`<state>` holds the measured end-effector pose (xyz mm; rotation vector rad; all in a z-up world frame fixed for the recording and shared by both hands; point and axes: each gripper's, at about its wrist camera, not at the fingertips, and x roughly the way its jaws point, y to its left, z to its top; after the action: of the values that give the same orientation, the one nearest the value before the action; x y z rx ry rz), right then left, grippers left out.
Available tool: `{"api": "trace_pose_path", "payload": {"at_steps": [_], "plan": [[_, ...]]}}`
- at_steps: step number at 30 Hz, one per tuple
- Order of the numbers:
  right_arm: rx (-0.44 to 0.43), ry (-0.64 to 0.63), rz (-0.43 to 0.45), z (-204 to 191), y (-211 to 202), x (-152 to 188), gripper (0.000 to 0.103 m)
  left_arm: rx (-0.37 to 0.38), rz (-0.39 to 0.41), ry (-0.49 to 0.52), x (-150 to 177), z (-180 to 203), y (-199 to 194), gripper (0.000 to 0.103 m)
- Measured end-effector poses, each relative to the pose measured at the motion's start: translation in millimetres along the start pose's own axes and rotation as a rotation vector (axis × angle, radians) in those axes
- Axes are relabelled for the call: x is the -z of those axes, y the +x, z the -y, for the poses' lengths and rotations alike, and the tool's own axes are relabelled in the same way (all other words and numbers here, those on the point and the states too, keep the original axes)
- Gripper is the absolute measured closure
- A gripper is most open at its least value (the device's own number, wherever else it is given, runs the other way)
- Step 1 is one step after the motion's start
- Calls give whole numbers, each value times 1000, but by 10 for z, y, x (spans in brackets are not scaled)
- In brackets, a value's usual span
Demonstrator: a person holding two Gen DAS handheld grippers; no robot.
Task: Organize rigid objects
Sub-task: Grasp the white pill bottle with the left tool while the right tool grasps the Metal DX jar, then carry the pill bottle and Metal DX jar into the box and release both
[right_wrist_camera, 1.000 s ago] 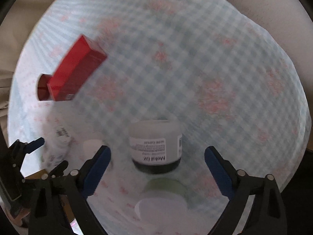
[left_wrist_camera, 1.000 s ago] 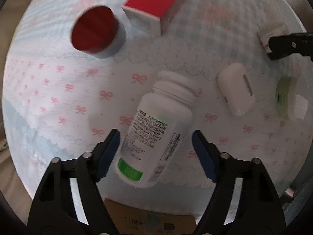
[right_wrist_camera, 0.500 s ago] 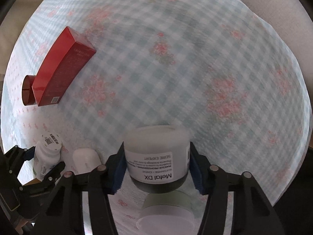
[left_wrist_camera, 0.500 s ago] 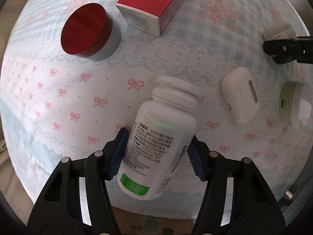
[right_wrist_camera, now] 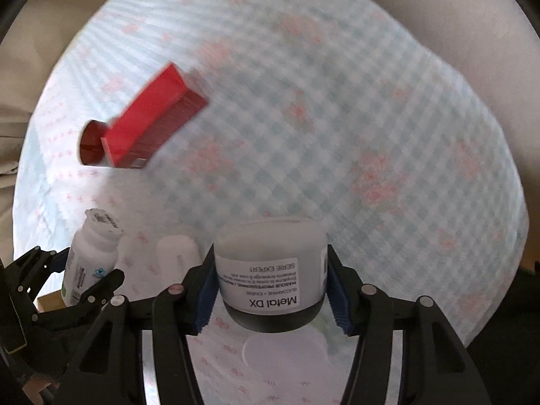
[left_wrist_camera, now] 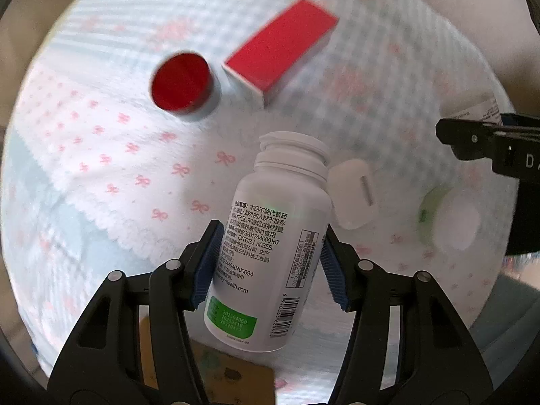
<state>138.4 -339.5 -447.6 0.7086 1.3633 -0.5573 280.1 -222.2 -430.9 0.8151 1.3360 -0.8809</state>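
My left gripper is shut on a white pill bottle with a green label band and holds it lifted off the cloth, cap pointing away. The bottle also shows in the right wrist view. My right gripper is shut on a grey jar labelled "Metal DX", held upside down above the cloth. The jar's edge shows at the right of the left wrist view.
A red box and a red-lidded round tin lie on the checked and bow-print cloth. A white earbud case and a green-rimmed jar sit to the right. A cardboard box is below my left gripper.
Both grippers closed on their objects and lifted them: the left raised the pill bottle, the right raised the grey jar. The table objects look farther away now.
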Motion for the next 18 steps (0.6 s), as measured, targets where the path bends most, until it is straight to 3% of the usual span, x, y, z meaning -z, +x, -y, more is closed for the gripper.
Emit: {"api": "trace_pose_path", "payload": {"at_steps": [9,18], "plan": [[-39,-113,148,-191,-970,160,51,-1,194,-175,408,84,-1151,50],[-139,-310,291,-473,-1982,420,51,6,428,-518,1075,20,-2221,50]]}}
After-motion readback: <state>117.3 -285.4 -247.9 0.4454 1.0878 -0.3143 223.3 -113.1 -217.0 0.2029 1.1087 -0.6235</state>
